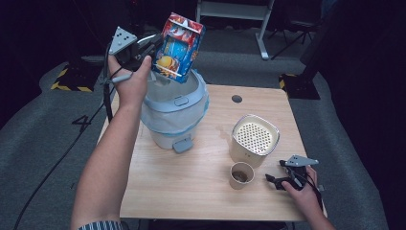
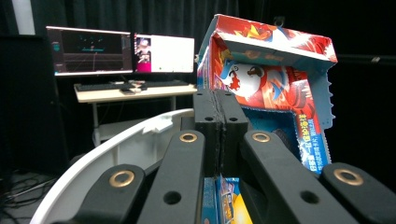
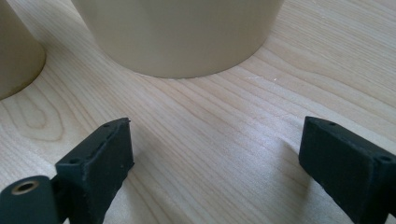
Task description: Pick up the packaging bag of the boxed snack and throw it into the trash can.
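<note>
A red and blue printed carton hangs in the air above the open white bin, tilted, its open flaps up. My left gripper is shut on the carton's left edge. In the left gripper view the two black jaws meet on the carton's wall, and the bin's white rim curves below. My right gripper rests low on the table's front right, open, with nothing between its fingers. The right gripper view has the cream container just ahead and the paper cup at its left.
The bin, lined with a bag, has a foot pedal facing me. A cream container with a perforated top and a small paper cup stand on the wooden table. Beyond are a desk with monitors and dark floor.
</note>
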Demonstrator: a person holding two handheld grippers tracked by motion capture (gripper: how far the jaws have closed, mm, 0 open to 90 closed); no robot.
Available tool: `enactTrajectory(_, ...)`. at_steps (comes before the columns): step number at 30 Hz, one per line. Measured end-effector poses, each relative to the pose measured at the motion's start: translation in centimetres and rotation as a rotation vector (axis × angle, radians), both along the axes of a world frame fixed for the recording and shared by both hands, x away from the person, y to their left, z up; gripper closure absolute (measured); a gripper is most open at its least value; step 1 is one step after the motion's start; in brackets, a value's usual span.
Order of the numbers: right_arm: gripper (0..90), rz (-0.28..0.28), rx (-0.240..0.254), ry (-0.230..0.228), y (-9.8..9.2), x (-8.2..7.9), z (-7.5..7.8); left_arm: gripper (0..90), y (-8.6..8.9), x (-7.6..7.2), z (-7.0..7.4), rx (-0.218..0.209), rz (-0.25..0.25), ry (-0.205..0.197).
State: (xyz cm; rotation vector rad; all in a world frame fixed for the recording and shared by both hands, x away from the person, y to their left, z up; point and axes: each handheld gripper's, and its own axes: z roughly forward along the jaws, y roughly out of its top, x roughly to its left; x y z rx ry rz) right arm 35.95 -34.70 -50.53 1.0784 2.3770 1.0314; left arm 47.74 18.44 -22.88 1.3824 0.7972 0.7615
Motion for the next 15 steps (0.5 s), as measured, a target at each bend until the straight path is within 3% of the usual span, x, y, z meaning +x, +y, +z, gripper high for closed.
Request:
enactTrajectory(13, 10.1, 0.0, -0.001, -0.001, 0.0, 0.0, 0.0, 88.5, -0.42, 0.78, -0.39, 0.037, 0.03, 0.017)
enactTrajectory(15, 10.1, 0.0, -0.001, -0.001, 0.0, 0.0, 0.0, 80.9, -0.45, 0.88, -0.47, 0.023, 0.016, 0.051)
